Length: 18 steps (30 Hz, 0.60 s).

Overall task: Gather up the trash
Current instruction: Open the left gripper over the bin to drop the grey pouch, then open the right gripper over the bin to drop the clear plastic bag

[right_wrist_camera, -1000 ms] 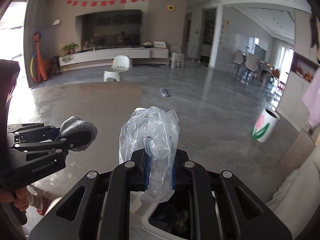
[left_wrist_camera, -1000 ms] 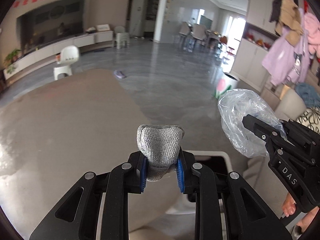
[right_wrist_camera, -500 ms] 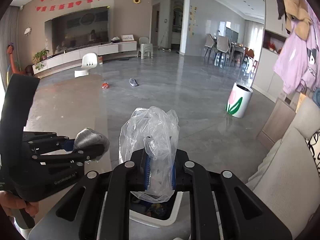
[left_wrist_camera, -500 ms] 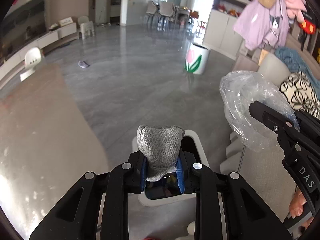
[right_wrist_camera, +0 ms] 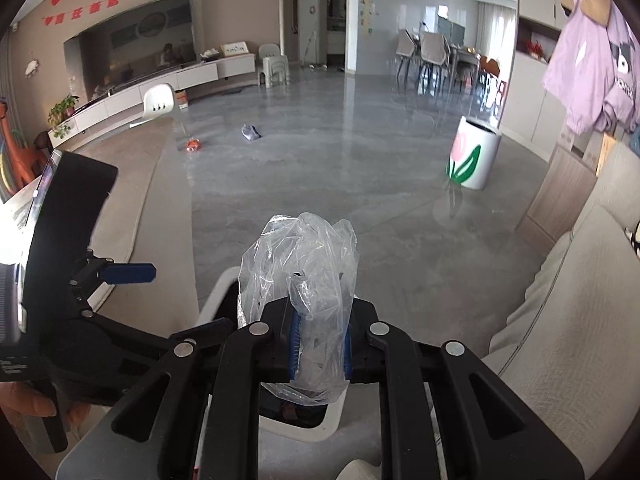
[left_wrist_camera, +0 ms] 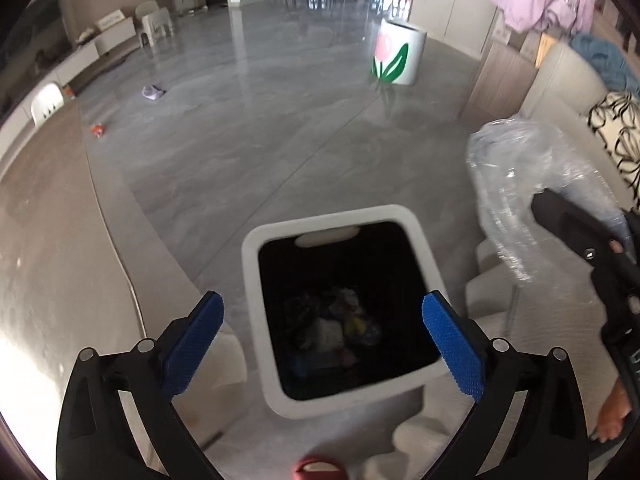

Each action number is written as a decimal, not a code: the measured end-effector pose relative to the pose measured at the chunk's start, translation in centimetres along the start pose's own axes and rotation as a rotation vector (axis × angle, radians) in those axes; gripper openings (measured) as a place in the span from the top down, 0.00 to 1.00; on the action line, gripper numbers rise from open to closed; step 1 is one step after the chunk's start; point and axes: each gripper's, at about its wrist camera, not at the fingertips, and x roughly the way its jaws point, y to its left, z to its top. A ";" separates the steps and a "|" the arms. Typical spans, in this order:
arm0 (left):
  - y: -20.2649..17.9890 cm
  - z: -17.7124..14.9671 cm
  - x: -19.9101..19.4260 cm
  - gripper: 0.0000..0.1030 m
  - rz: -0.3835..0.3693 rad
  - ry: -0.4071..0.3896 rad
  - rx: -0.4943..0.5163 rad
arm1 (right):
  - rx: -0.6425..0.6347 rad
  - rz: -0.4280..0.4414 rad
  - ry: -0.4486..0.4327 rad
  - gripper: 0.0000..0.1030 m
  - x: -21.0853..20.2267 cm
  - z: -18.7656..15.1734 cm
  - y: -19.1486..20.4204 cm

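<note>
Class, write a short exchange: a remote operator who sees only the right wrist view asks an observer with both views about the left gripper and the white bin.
Operator: My right gripper is clamped on the plastic bag. Is the left gripper carrying anything?
Observer: No. Its jaws have just been opening and stand wide, with nothing between them.
Operator: My gripper hides the inside of the white bin. Is it empty?
Observer: No. Mixed trash lies at the bottom, too dark to name.
</note>
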 end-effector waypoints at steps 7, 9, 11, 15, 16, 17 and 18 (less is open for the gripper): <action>1.0 0.8 -0.9 0.05 0.070 -0.042 -0.012 | 0.008 0.009 0.019 0.83 1.3 0.2 0.2; 2.1 0.8 -1.8 0.05 0.103 -0.064 -0.031 | 0.005 0.022 0.022 0.83 2.0 0.2 0.4; 3.2 0.9 -2.7 0.05 0.123 -0.081 -0.058 | 0.000 0.038 0.030 0.83 3.1 0.1 0.7; 5.1 1.0 -4.7 0.05 0.139 -0.111 -0.098 | -0.028 0.057 0.064 0.80 5.3 -0.2 2.4; 5.4 0.9 -5.1 0.05 0.139 -0.116 -0.105 | -0.035 0.065 0.086 0.78 6.1 -0.5 2.8; 5.7 0.9 -5.6 0.05 0.141 -0.121 -0.114 | -0.045 0.071 0.108 0.66 6.9 -0.7 3.1; 6.0 0.8 -5.9 0.05 0.143 -0.129 -0.124 | -0.065 0.072 0.139 0.23 8.0 -1.1 3.5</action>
